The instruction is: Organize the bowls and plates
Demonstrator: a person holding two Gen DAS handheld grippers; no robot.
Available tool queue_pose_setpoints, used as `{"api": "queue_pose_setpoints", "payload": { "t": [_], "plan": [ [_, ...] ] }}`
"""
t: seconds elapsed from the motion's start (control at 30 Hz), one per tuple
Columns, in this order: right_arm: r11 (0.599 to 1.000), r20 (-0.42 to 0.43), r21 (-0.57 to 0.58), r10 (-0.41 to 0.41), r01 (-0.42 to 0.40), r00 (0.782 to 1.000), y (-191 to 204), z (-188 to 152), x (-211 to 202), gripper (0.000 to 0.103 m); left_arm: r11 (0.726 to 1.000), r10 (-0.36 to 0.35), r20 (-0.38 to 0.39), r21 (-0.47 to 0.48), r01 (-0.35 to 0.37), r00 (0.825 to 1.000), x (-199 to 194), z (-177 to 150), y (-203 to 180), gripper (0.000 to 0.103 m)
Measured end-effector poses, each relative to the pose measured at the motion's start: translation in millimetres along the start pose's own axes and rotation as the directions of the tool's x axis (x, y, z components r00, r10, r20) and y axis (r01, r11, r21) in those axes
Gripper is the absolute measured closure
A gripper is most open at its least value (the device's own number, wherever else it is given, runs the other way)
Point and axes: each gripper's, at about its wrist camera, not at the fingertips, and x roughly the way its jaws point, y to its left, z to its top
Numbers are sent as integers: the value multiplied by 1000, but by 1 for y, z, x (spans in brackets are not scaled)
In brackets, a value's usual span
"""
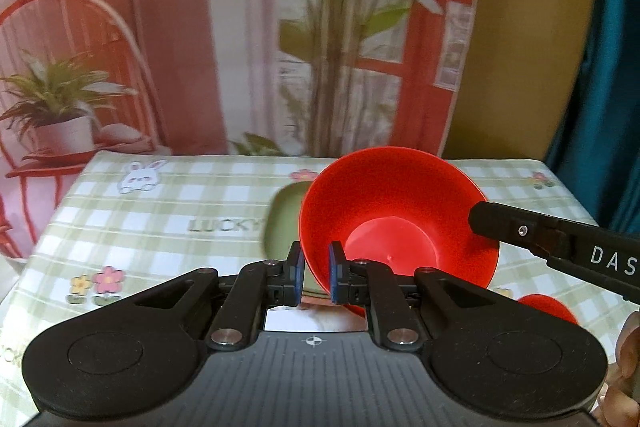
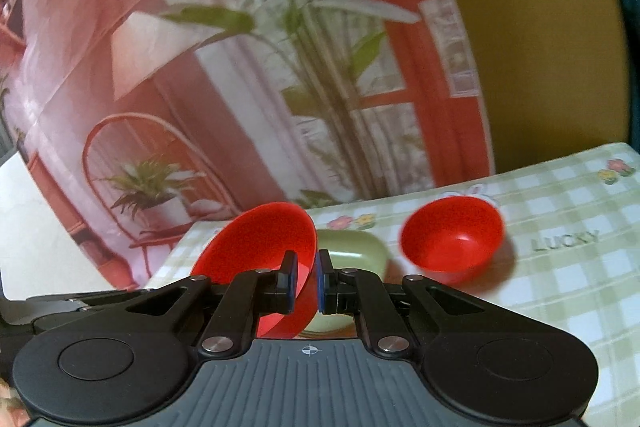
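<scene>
Both grippers are pinching 1 tilted red bowl (image 1: 394, 215) above the desk (image 1: 168, 227): left gripper (image 1: 316, 273) clamping its near rim, right gripper (image 2: 306, 281) clamping the opposite rim.

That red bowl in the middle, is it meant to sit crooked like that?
It looks odd: the red bowl is tipped on its side, lifted off the checked tablecloth, with both grippers' fingers pinching its rim, left gripper and right gripper. The second red bowl sits upright on the cloth.
</scene>
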Motion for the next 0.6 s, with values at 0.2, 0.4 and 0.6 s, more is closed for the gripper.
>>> {"api": "queue_pose_setpoints", "payload": {
  "t": [0.2, 0.4, 0.6],
  "plan": [
    [999, 9, 31, -33, 33, 999, -28, -4, -17, 94, 999, -48, -18, 24, 49, 999, 6, -4, -30, 89],
    [997, 18, 42, -61, 60, 998, -49, -5, -33, 94, 993, -103, -45, 51, 105, 994, 4, -5, -51, 89],
    [995, 18, 72, -75, 74, 997, -69, -8, -50, 93, 988, -128, -43, 76, 131, 991, -7, -5, -70, 88]
  ]
}}
